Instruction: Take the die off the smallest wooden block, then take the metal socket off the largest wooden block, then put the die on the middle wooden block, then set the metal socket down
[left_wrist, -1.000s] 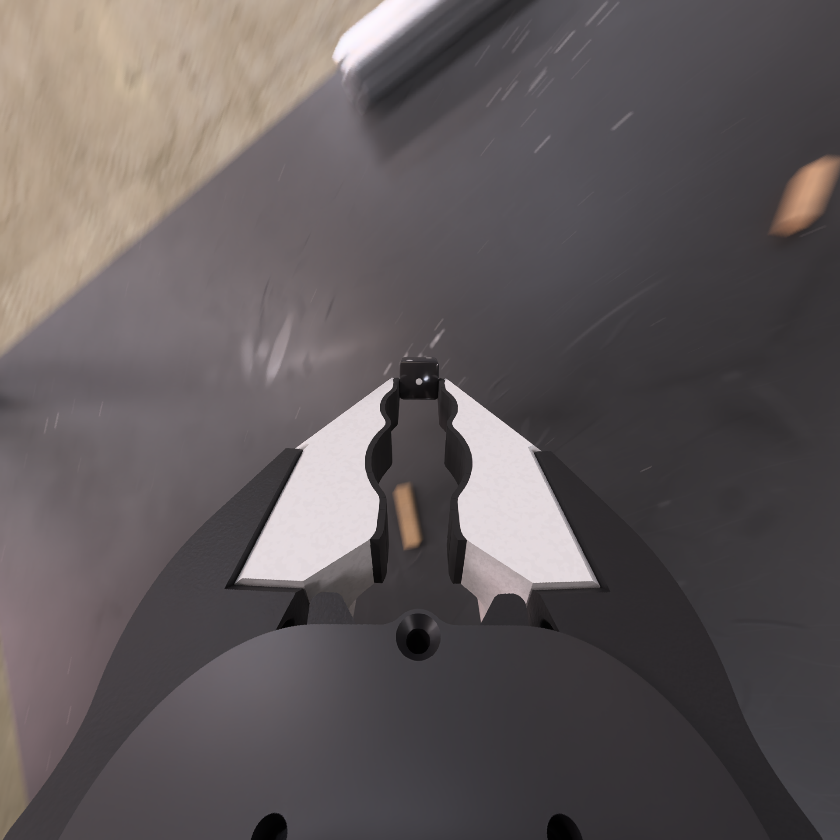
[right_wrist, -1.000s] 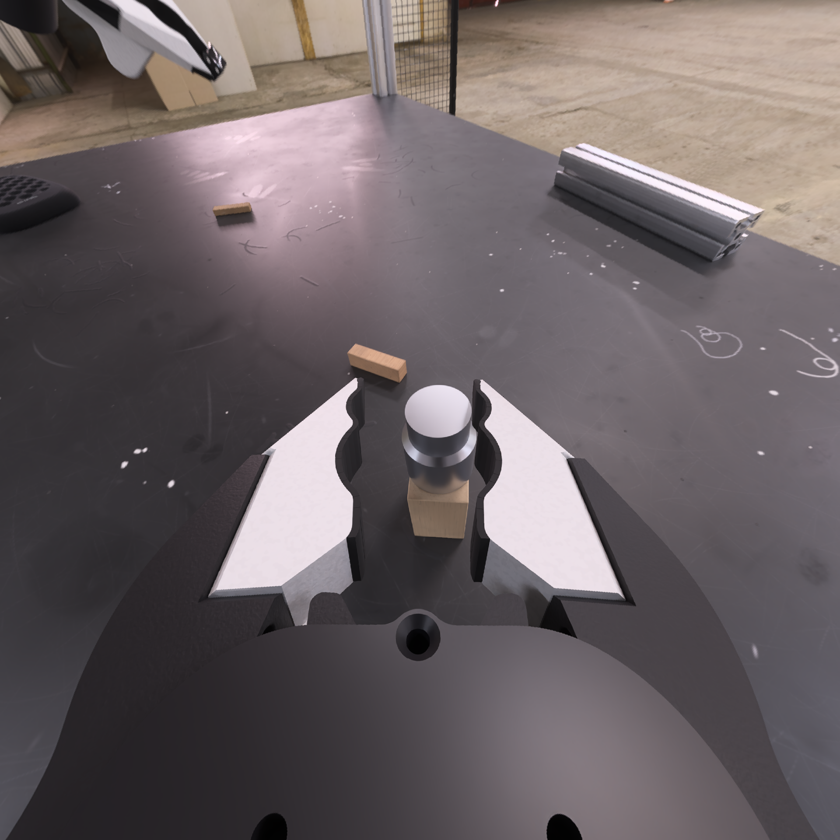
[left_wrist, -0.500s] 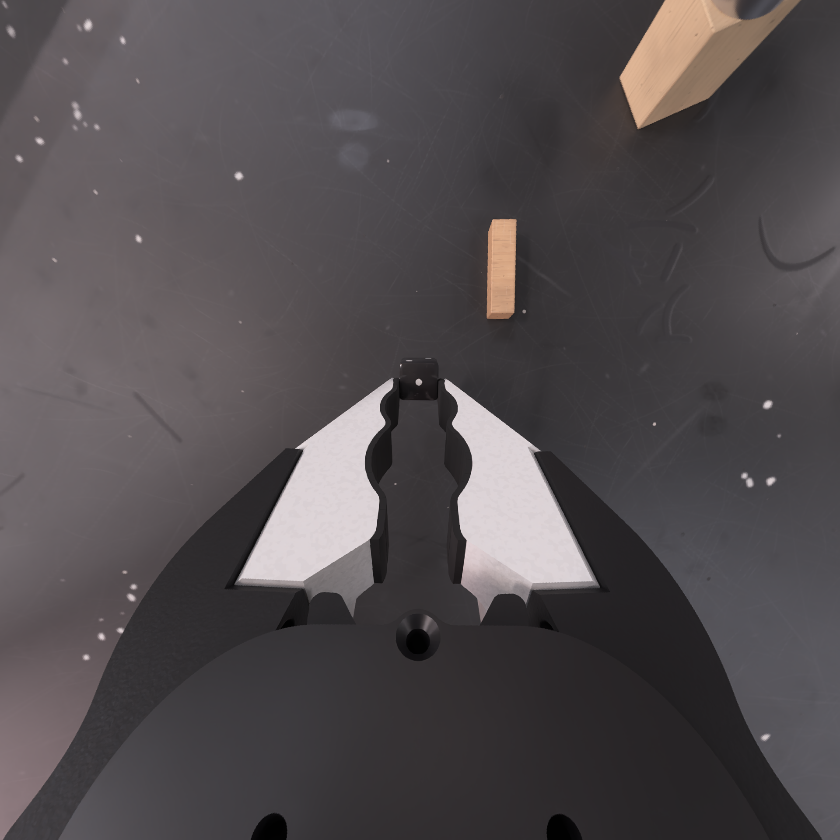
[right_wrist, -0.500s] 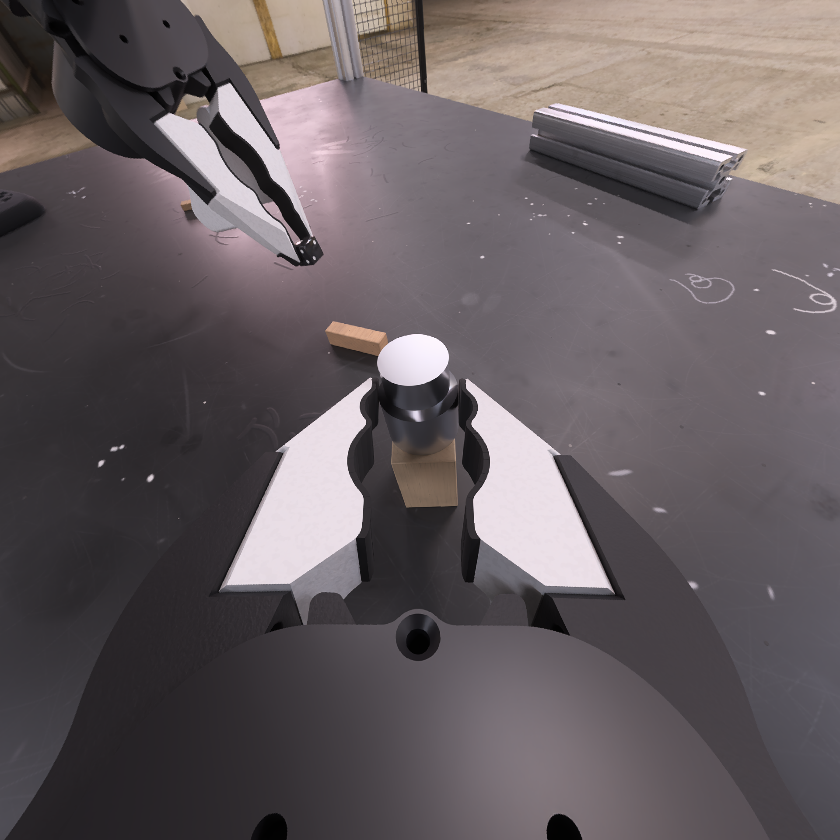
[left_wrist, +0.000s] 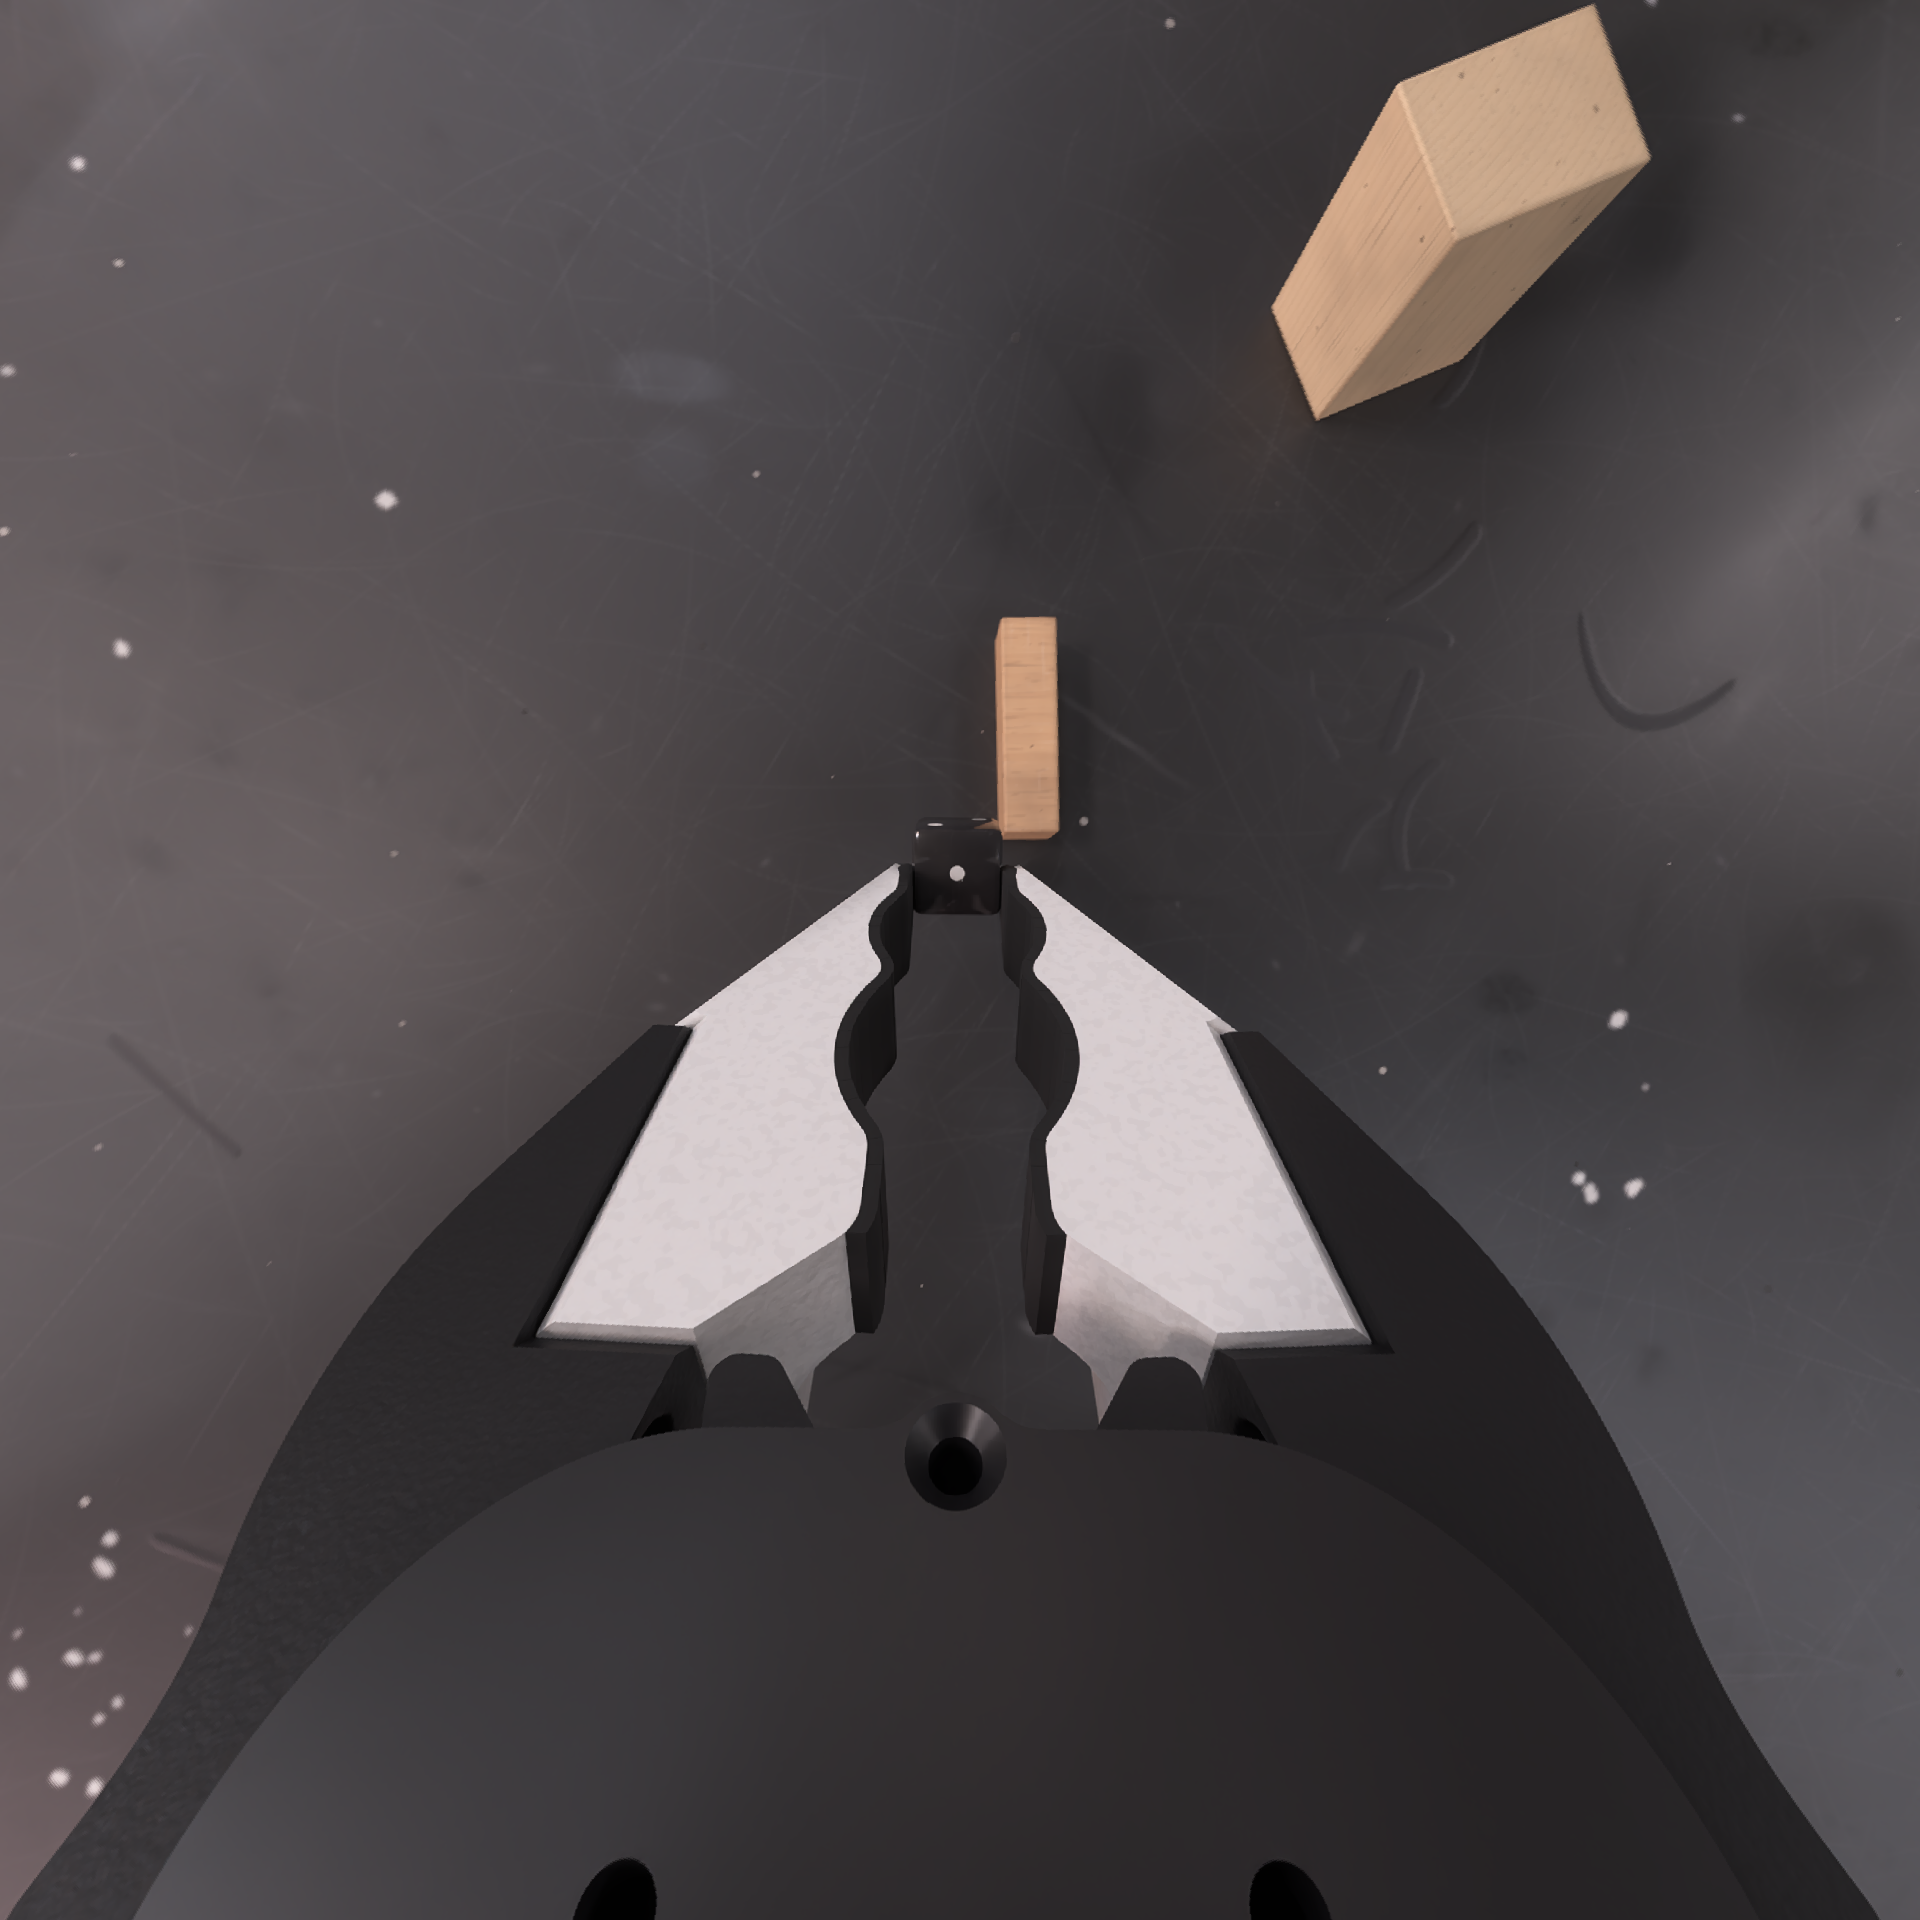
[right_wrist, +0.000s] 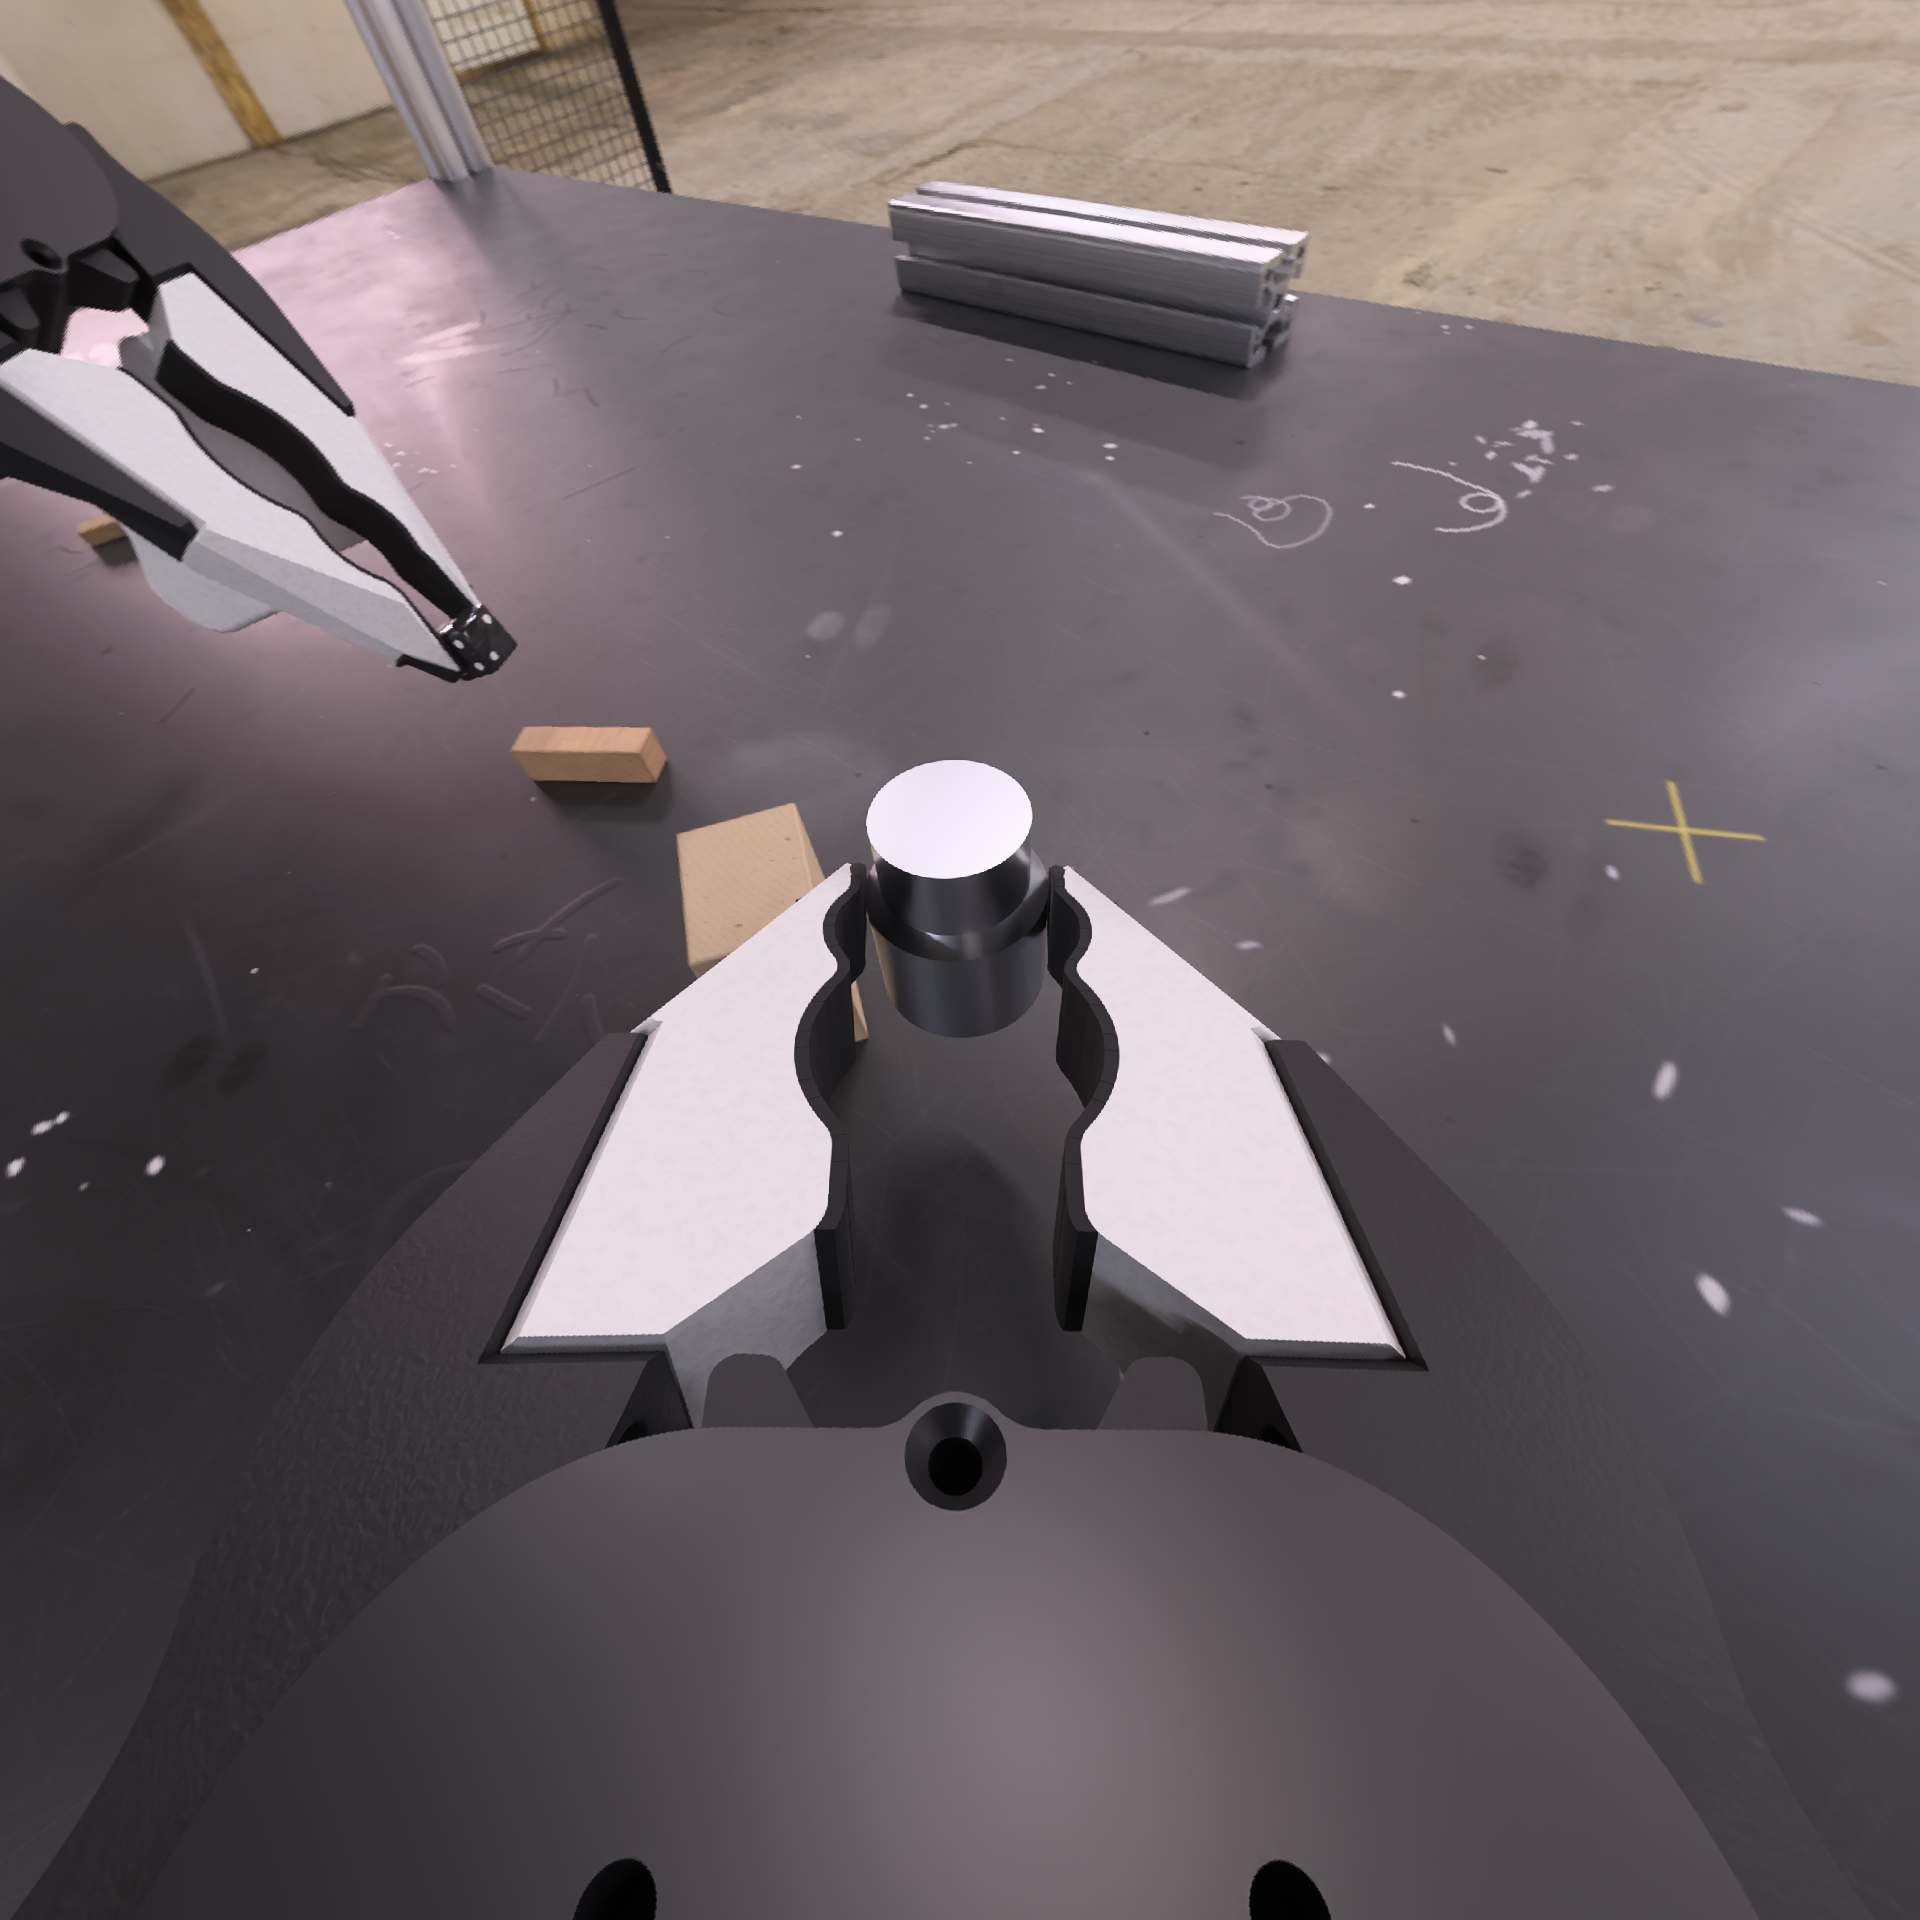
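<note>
My left gripper (left_wrist: 956, 883) is shut on a small black die (left_wrist: 957, 879) and holds it in the air just short of the flat middle wooden block (left_wrist: 1027, 727). The largest wooden block (left_wrist: 1455, 218) stands upright at the upper right, its top bare. In the right wrist view my right gripper (right_wrist: 954, 914) is shut on the metal socket (right_wrist: 954, 904), lifted clear of the largest block (right_wrist: 743, 883), which stands to its left. The left gripper (right_wrist: 457, 649) with the die (right_wrist: 476, 644) hovers above and left of the middle block (right_wrist: 587, 753). The smallest block (right_wrist: 104, 532) peeks out behind it.
The dark tabletop (right_wrist: 1351, 779) bears chalk marks and a yellow cross (right_wrist: 1683, 831). A stack of aluminium profiles (right_wrist: 1091, 270) lies at the far edge. Beyond it are a mesh fence post (right_wrist: 416, 94) and a concrete floor.
My right gripper has lifted the socket off the largest block and moved right. My left gripper has come lower and closer to the middle block with the die.
</note>
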